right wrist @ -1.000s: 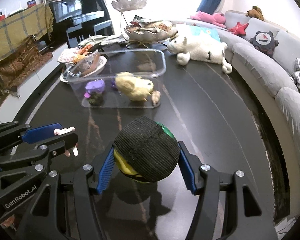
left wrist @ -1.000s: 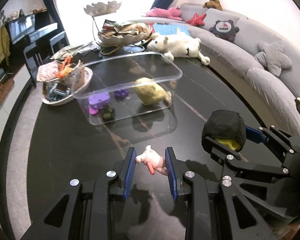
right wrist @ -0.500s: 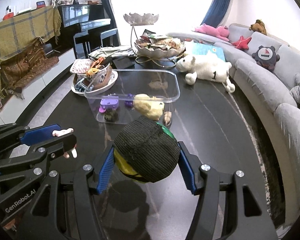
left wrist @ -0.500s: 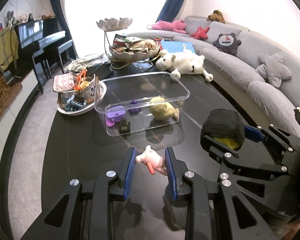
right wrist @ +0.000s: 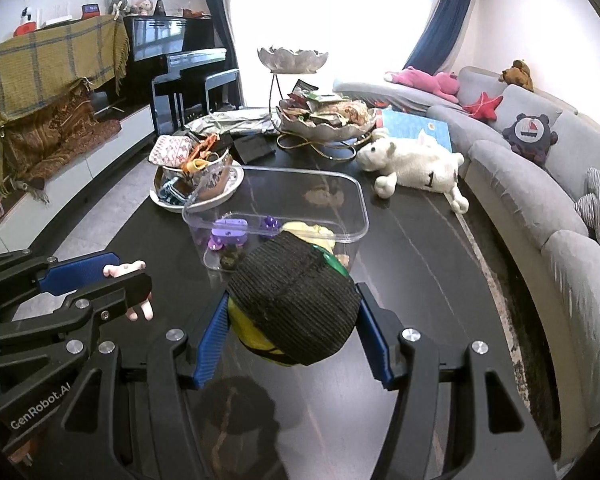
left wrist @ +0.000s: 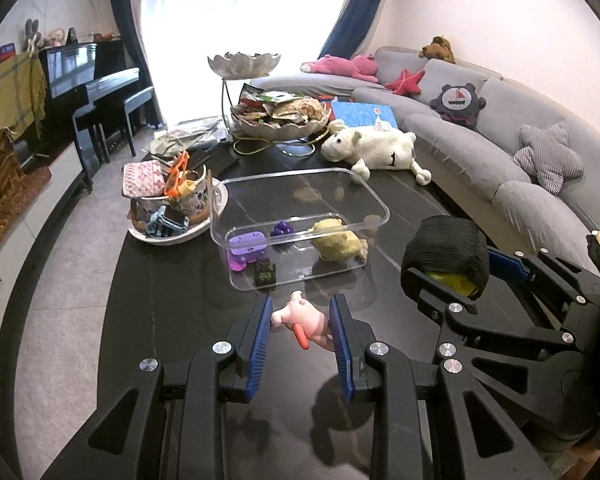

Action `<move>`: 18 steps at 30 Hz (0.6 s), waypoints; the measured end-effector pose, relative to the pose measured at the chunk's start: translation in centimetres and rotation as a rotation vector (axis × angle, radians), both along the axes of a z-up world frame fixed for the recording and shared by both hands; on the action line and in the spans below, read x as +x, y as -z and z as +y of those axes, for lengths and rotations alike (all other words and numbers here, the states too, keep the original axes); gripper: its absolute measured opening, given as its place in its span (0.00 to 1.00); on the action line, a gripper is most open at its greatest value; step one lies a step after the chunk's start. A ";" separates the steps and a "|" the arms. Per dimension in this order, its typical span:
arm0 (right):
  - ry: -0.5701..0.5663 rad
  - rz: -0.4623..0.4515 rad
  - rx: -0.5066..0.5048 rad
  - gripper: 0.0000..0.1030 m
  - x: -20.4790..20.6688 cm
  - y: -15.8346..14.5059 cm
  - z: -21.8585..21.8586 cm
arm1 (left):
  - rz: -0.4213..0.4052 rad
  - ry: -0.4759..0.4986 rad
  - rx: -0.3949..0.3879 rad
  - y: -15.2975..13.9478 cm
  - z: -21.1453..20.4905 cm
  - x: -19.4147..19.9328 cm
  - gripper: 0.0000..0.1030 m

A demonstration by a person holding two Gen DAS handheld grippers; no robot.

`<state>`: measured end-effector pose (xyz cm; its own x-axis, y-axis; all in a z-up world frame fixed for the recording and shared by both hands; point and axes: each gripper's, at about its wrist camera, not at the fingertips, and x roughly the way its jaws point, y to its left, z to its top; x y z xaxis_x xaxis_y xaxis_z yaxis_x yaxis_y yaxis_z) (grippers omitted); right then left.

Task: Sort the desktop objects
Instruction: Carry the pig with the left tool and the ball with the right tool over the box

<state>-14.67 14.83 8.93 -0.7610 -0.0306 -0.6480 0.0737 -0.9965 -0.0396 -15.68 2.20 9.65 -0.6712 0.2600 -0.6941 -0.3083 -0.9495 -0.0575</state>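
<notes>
Toys are sitting in both my grippers, up above the dark table. My left gripper is squeezing a little pink pig toy between its blue pads. My right gripper is pinching a round toy with a black knit cap from both sides. I am in the carrying step. The clear box is waiting just ahead with other small toys inside. Next I am thinking each toy needs to go over the box rim before the fingers let go.
</notes>
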 end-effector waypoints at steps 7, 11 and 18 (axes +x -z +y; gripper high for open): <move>-0.010 0.029 0.006 0.55 -1.1 -1.2 -0.3 | 0.034 -0.002 -0.009 -1.2 -0.1 -0.8 0.25; -0.009 0.051 0.001 0.55 -1.6 -1.9 -0.2 | 0.049 -0.004 0.000 -1.9 -0.2 -1.3 0.25; -0.004 0.068 0.003 0.55 -3.0 -2.5 -0.1 | 0.058 -0.007 -0.001 -2.4 0.0 -2.7 0.25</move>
